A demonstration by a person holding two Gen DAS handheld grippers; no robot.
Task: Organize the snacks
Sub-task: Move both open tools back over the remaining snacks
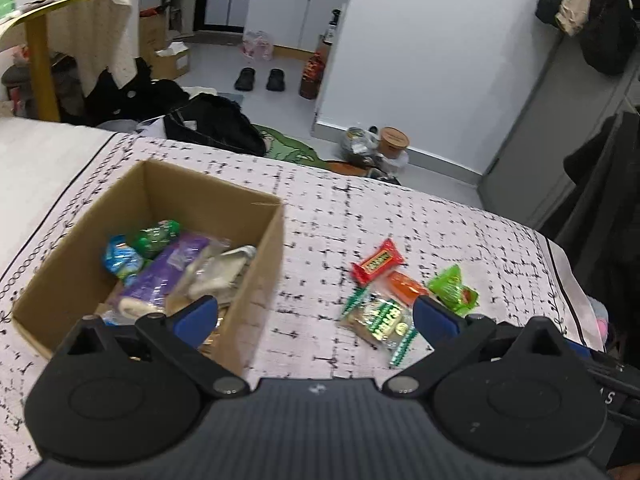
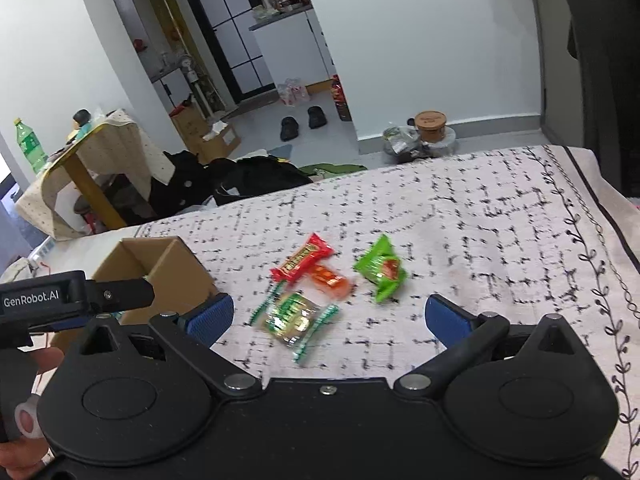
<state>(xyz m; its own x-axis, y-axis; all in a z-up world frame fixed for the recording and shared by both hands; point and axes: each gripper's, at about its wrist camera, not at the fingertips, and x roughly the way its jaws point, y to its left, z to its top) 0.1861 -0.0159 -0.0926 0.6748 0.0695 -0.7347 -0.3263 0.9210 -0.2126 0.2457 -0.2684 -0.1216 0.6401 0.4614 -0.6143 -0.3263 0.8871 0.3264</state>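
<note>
Walls: plain white wall (image 2: 420, 40).
Floor: pale grey floor (image 2: 260, 128), a pair of black slippers (image 2: 304, 122) on it.
Far doorway: white cabinets (image 1: 296, 4), perhaps a kitchen.
Left: yellow-legged side table (image 2: 86, 184), cloth-draped.

Each gripper (image 1: 316, 314) (image 2: 328, 314) is built of black plastic with ribbed blue finger pads (image 2: 211, 317), silver pivot screws (image 2: 240, 381) and white "GenRobot.AI" lettering (image 2: 31, 301).
</note>
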